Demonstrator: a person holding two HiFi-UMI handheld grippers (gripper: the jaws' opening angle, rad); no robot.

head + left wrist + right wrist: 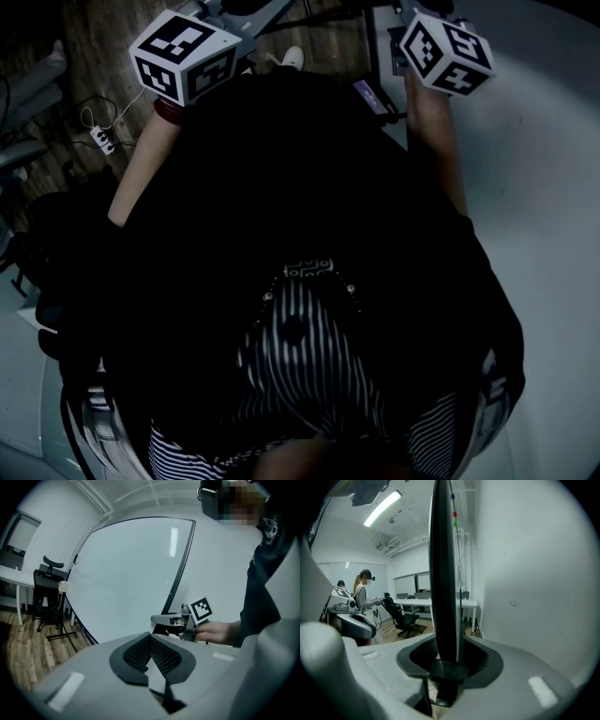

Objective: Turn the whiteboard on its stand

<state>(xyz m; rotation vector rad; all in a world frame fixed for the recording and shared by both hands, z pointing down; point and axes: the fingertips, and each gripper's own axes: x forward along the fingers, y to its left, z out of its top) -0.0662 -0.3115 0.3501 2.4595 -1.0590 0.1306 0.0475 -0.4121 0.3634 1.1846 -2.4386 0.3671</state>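
Observation:
The whiteboard [126, 583] fills the left gripper view, a big white panel with a thin black frame [180, 569]. My right gripper [161, 619] holds that frame's edge, a hand behind its marker cube [201, 610]. In the right gripper view the black frame [443, 573] runs upright between the jaws of my right gripper [445, 656], which is shut on it; the white face [534, 573] lies to the right. My left gripper [150, 639] is shut and empty, clear of the board. The head view shows only the two marker cubes [183, 56] [447, 52] above a dark torso.
A black office chair [47, 592] and a white desk [9, 573] stand left of the board on a wooden floor [28, 648]. Behind the board are desks [440, 604], another chair [405, 616] and a second person [363, 595]. A power strip [101, 141] lies on the floor.

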